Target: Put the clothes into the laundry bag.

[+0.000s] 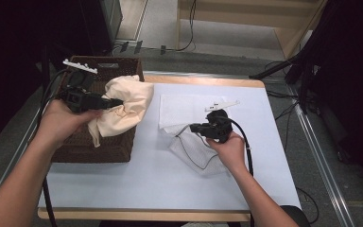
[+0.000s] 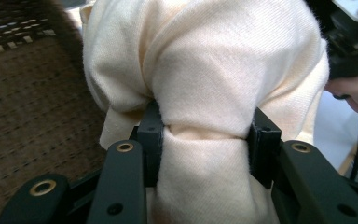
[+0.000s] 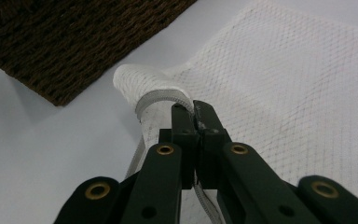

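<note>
Right gripper view: my right gripper [image 3: 196, 122] has its black jaws pressed together on the zipper edge of the white mesh laundry bag [image 3: 279, 93]; the pinched edge folds up into a small hump just past the tips
High view, near me: my right hand [image 1: 229, 147] holds that gripper [image 1: 194, 127] over the lower part of the mesh bag [image 1: 184, 111], which lies flat on the pale blue table top [image 1: 160, 179]
Left gripper view: my left gripper [image 2: 204, 135] is clamped on a thick fold of the cream-coloured soft cloth [image 2: 205, 70]; the pads dent the fabric on both sides, and the cloth bulges above them
High view, left side: my left hand [image 1: 61, 120] carries the left gripper [image 1: 118, 102], the cloth [image 1: 123, 106] hanging from it above the dark brown woven wicker basket [image 1: 94, 146]
Cloth and bag: near each other, apart
Basket: at the table's left edge, just beside the mesh bag's corner in the right gripper view
Far side: grey floor with cables beyond the table
</note>
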The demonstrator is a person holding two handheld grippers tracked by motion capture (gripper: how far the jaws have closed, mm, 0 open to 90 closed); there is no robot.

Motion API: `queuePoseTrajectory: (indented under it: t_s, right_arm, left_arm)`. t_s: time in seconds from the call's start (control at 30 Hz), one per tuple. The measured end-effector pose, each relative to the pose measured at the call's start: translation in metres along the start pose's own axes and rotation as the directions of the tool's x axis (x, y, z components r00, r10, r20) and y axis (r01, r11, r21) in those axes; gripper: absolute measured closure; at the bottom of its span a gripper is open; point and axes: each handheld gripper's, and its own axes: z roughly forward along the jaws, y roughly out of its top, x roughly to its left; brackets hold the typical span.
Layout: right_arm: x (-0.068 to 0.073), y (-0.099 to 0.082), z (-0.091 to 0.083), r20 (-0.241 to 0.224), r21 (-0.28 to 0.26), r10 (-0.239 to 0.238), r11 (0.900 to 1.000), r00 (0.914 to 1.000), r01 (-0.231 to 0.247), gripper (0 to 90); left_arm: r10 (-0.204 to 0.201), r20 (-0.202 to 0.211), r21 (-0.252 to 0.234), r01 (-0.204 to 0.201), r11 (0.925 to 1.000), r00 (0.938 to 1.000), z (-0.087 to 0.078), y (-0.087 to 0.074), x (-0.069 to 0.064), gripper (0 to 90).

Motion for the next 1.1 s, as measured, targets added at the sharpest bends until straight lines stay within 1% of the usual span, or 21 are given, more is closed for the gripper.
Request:
queuePoseTrajectory:
  t_s: [0.03, 0.1, 0.13, 0.17, 0.2, 0.27, 0.3, 0.33, 0.4, 0.43, 0.47, 0.6, 0.63, 0.67, 0.8, 0.87, 0.9, 0.93, 0.97, 1.0, 1.1]
  right_arm:
    - [0.000, 0.000, 0.000, 0.000, 0.000, 0.000, 1.0000, 1.0000, 0.000, 88.6]
    - [-0.001, 0.000, 0.000, -0.004, 0.000, 0.005, 1.0000, 1.0000, -0.005, 88.6]
    - [-0.001, 0.000, 0.000, -0.007, -0.001, 0.005, 1.0000, 1.0000, -0.005, 88.6]
    - [-0.001, 0.000, 0.000, -0.007, -0.001, 0.005, 1.0000, 1.0000, -0.005, 88.6]
    - [-0.001, 0.000, 0.000, -0.003, -0.003, 0.004, 1.0000, 1.0000, -0.004, 88.6]
    - [-0.001, 0.000, 0.000, -0.001, -0.004, 0.004, 1.0000, 1.0000, -0.004, 88.6]
    - [-0.001, 0.000, 0.000, -0.001, -0.004, 0.004, 1.0000, 1.0000, -0.004, 88.6]
    - [-0.002, 0.000, 0.000, -0.001, -0.004, 0.005, 1.0000, 1.0000, -0.005, 88.6]
    - [-0.001, 0.000, 0.000, -0.002, -0.002, 0.007, 1.0000, 1.0000, -0.007, 88.6]
    - [-0.001, 0.000, 0.001, -0.001, -0.002, 0.008, 1.0000, 1.0000, -0.008, 88.6]
    - [-0.001, 0.000, 0.001, -0.003, 0.000, 0.010, 0.9999, 0.9999, -0.010, 88.6]
    - [0.000, 0.001, 0.002, -0.002, -0.001, 0.001, 1.0000, 1.0000, -0.001, 88.6]
    - [0.000, 0.001, 0.002, -0.002, -0.001, 0.001, 1.0000, 1.0000, -0.001, 88.6]
    - [-0.001, 0.001, 0.002, -0.001, 0.000, 0.003, 1.0000, 1.0000, -0.003, 88.6]
    - [-0.001, 0.001, 0.001, -0.004, -0.004, 0.008, 1.0000, 1.0000, -0.008, 88.6]
    - [0.000, 0.001, 0.001, -0.004, -0.005, 0.004, 1.0000, 1.0000, -0.004, 88.6]
    - [0.000, 0.001, 0.000, -0.005, -0.004, 0.003, 1.0000, 1.0000, -0.003, 88.6]
    - [0.000, 0.001, 0.001, -0.006, -0.004, 0.003, 1.0000, 1.0000, -0.003, 88.6]
    - [-0.001, 0.001, 0.001, -0.005, -0.003, 0.001, 1.0000, 1.0000, -0.001, 88.6]
    - [0.000, 0.001, 0.001, -0.007, -0.003, 0.002, 1.0000, 1.0000, -0.002, 88.6]
    - [0.000, 0.001, 0.000, -0.006, -0.006, 0.003, 1.0000, 1.0000, -0.003, 88.6]
  left_arm:
    - [0.000, 0.000, 0.000, 0.000, 1.0000, 1.0000, 0.000, 0.000, 0.000, 59.1]
    - [0.020, 0.025, 0.007, -0.020, 0.9998, 0.9995, 0.008, -0.001, -0.010, 59.1]
    - [0.020, 0.025, 0.007, -0.020, 0.9998, 0.9995, 0.008, -0.001, -0.010, 59.1]
    - [0.029, 0.032, 0.010, -0.030, 0.9995, 0.9991, 0.010, -0.002, -0.014, 59.1]
    - [0.046, 0.046, 0.015, -0.047, 0.9988, 0.9979, 0.015, -0.004, -0.021, 59.1]
    - [0.058, 0.061, 0.015, -0.059, 0.9982, 0.9965, 0.018, -0.006, -0.027, 59.0]
    - [0.058, 0.061, 0.015, -0.059, 0.9982, 0.9965, 0.018, -0.006, -0.027, 59.0]
    - [0.072, 0.079, 0.014, -0.073, 0.9972, 0.9943, 0.021, -0.009, -0.034, 59.0]
    - [0.083, 0.091, 0.012, -0.084, 0.9964, 0.9924, 0.023, -0.012, -0.040, 59.0]
    - [0.083, 0.091, 0.012, -0.084, 0.9964, 0.9924, 0.023, -0.012, -0.040, 59.0]
    - [0.096, 0.106, 0.011, -0.098, 0.9952, 0.9897, 0.026, -0.015, -0.046, 59.0]
    - [0.115, 0.135, 0.007, -0.117, 0.9931, 0.9842, 0.032, -0.021, -0.058, 59.0]
    - [0.115, 0.135, 0.007, -0.117, 0.9931, 0.9842, 0.032, -0.021, -0.058, 59.0]
    - [0.129, 0.143, 0.009, -0.132, 0.9912, 0.9812, 0.035, -0.024, -0.063, 59.0]
    - [0.147, 0.146, 0.015, -0.151, 0.9884, 0.9782, 0.042, -0.030, -0.072, 58.9]
    - [0.157, 0.157, 0.018, -0.161, 0.9867, 0.9751, 0.046, -0.033, -0.078, 58.9]
    - [0.157, 0.157, 0.018, -0.161, 0.9867, 0.9751, 0.046, -0.033, -0.078, 58.9]
    - [0.176, 0.170, 0.027, -0.183, 0.9827, 0.9695, 0.050, -0.036, -0.086, 58.9]
    - [0.176, 0.170, 0.027, -0.183, 0.9827, 0.9695, 0.050, -0.036, -0.086, 58.9]
    - [0.189, 0.175, 0.033, -0.197, 0.9798, 0.9662, 0.054, -0.040, -0.093, 58.9]
    - [0.198, 0.190, 0.045, -0.210, 0.9767, 0.9615, 0.061, -0.044, -0.099, 58.9]
